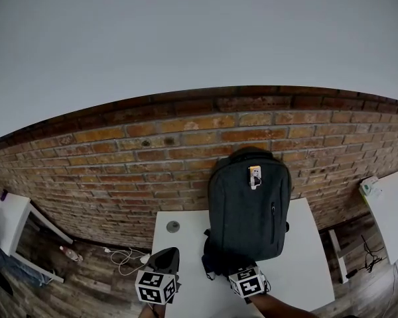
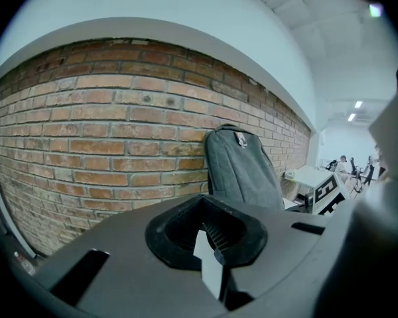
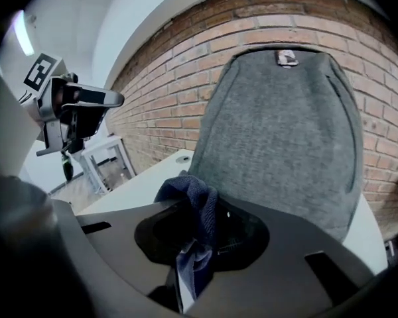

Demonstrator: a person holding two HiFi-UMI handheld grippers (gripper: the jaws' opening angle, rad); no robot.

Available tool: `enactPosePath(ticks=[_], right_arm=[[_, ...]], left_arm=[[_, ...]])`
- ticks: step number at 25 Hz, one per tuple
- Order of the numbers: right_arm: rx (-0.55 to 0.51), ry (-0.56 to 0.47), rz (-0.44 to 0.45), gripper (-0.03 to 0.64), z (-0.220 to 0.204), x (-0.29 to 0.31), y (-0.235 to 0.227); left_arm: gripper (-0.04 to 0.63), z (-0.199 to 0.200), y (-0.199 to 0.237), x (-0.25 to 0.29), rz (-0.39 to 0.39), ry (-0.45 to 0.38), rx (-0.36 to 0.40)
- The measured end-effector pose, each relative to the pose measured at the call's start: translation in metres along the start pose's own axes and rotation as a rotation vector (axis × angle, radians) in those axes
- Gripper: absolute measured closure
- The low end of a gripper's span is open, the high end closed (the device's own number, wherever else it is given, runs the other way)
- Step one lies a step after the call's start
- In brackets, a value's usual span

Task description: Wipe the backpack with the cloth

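A dark grey backpack (image 1: pixel 248 207) stands upright on the white table (image 1: pixel 305 264), leaning against the brick wall; it also fills the right gripper view (image 3: pixel 285 138) and shows far off in the left gripper view (image 2: pixel 242 167). My right gripper (image 1: pixel 247 281) sits at the backpack's base, shut on a dark blue cloth (image 3: pixel 194 207) bunched between its jaws. My left gripper (image 1: pixel 160 278) hovers at the table's front left edge, apart from the bag, jaws closed together with nothing between them (image 2: pixel 215 260).
A small round cable port (image 1: pixel 173 226) lies in the table's left part. A red brick wall (image 1: pixel 119 158) runs behind. White tables stand at far left (image 1: pixel 10 220) and far right (image 1: pixel 391 204). A white cable (image 1: pixel 123 257) lies on the wooden floor.
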State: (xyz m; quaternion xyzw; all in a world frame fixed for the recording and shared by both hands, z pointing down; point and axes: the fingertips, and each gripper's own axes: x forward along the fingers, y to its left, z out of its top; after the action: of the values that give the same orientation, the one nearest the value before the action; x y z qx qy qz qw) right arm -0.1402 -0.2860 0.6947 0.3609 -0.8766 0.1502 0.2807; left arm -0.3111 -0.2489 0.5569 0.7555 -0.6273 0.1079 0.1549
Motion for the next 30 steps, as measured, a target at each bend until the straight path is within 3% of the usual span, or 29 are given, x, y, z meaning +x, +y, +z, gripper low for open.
enactPosePath(ticks=[10, 16, 20, 25, 30], right_arm=[[0.157, -0.009, -0.166, 0.551, -0.038, -0.051, -0.114], [0.201, -0.051, -0.273, 0.551, -0.053, -0.08, -0.179], [0.141, -0.179, -0.299, 0.551, -0.023, -0.107, -0.212], [0.006, -0.346, -0.248, 0.551, 0.034, -0.141, -0.22], [-0.019, -0.466, -0.235, 0.551, 0.086, -0.179, -0.248]], left_arm=[[0.604, 0.006, -0.043, 0.024, -0.043, 0.026, 0.033], [0.604, 0.008, -0.056, 0.028, -0.013, 0.021, 0.017], [0.604, 0.008, -0.064, 0.032, 0.012, 0.02, 0.012], [0.604, 0.01, -0.081, 0.039, 0.045, 0.015, 0.01], [0.604, 0.014, -0.109, 0.051, 0.061, 0.031, 0.03]])
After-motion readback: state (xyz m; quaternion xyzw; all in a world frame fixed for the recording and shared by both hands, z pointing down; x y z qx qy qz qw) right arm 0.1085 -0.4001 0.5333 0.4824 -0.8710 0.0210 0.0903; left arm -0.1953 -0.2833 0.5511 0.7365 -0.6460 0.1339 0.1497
